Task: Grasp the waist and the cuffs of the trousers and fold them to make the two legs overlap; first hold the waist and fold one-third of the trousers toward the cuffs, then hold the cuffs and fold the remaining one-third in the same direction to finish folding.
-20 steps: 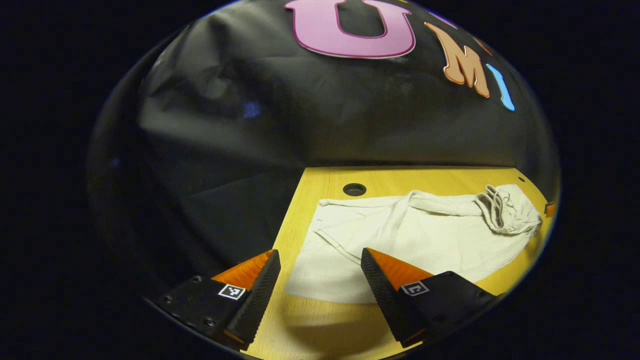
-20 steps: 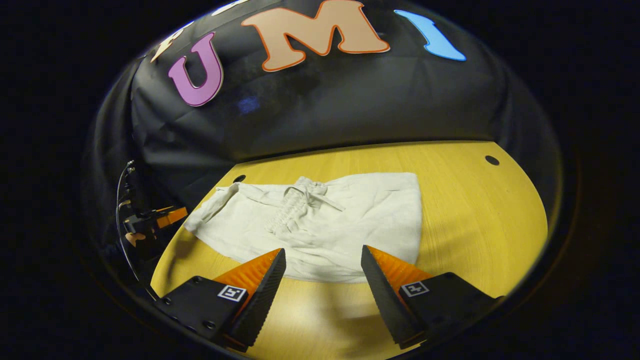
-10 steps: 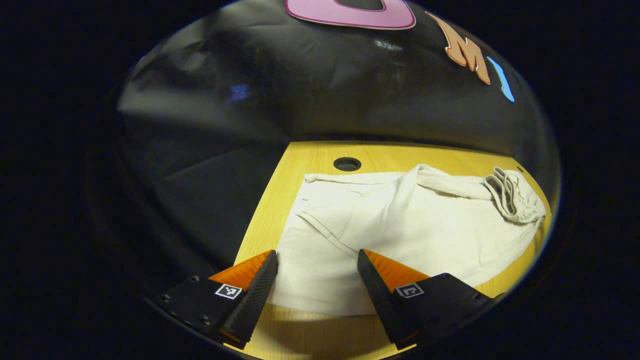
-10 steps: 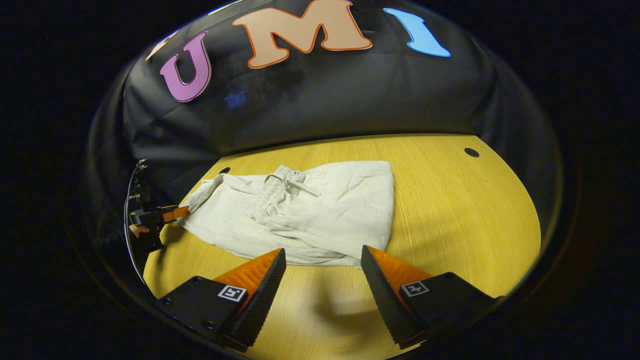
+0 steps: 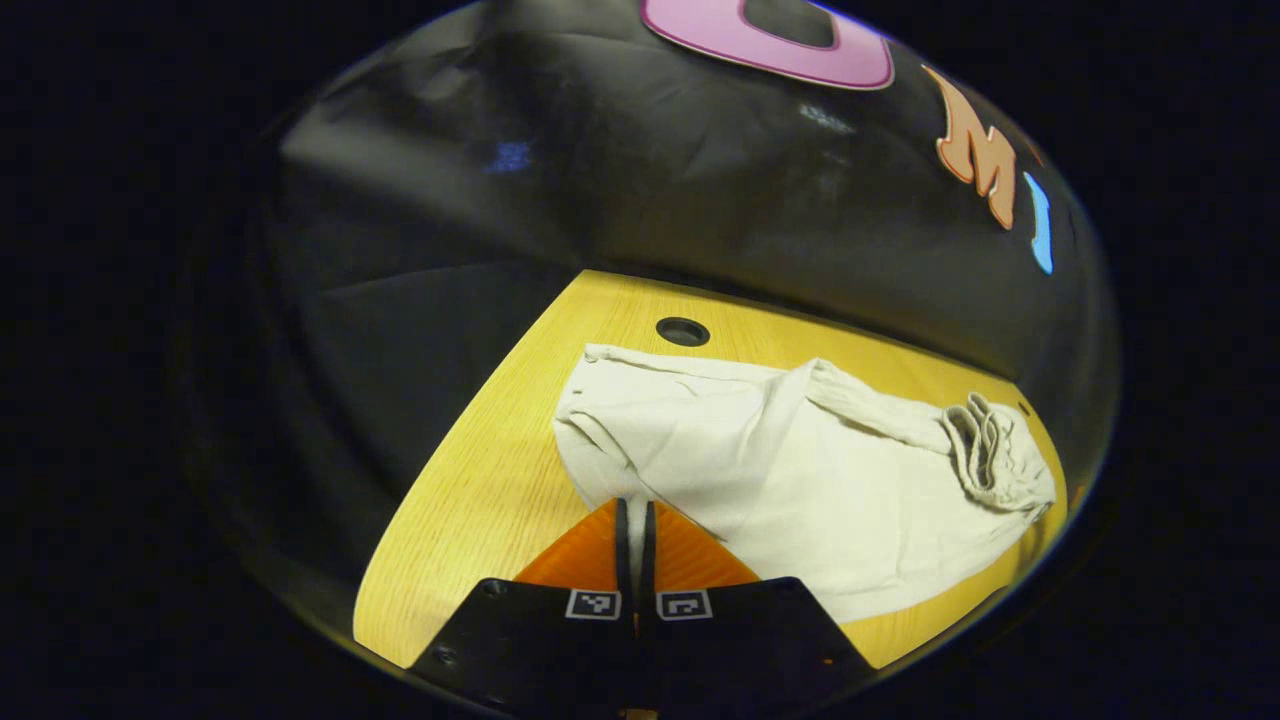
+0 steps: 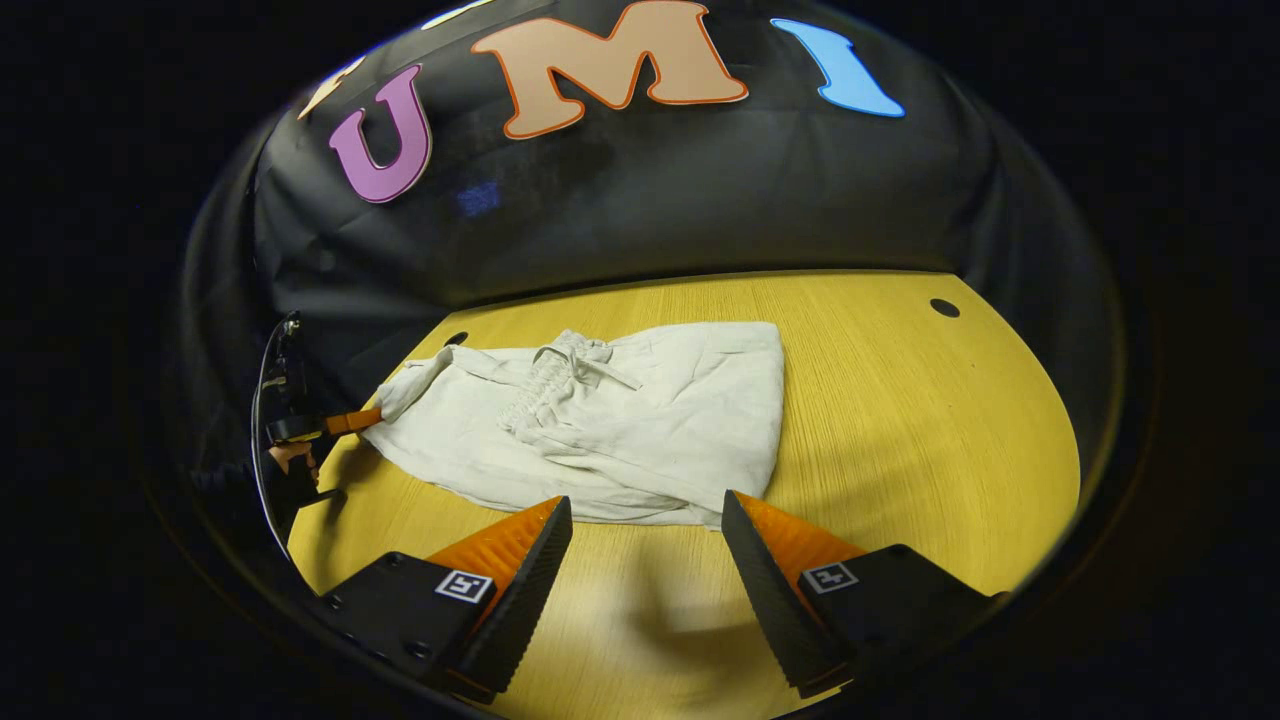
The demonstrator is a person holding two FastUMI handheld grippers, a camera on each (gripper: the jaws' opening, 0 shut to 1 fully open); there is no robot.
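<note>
Cream trousers (image 5: 800, 470) lie on the yellow wooden table (image 5: 470, 500), with the gathered waistband and drawstring (image 6: 550, 385) folded onto the middle of the cloth. My left gripper (image 5: 633, 505) is shut on the near edge of the cuff end, where the fabric bunches up at the fingertips. In the right gripper view that same gripper (image 6: 350, 421) and the hand holding it sit at the left corner of the trousers (image 6: 640, 420). My right gripper (image 6: 645, 520) stands open just short of the trousers' near edge, with nothing between its fingers.
The table (image 6: 930, 430) has round holes near its back edge, one (image 5: 683, 331) by the cuffs and another (image 6: 943, 307) at the far right. Bare wood stretches right of the trousers. The black booth wall rises behind the table.
My left gripper moved onto the cuff end and shut there, bunching the cloth. The right gripper drew back a little from the trousers and stays open.
</note>
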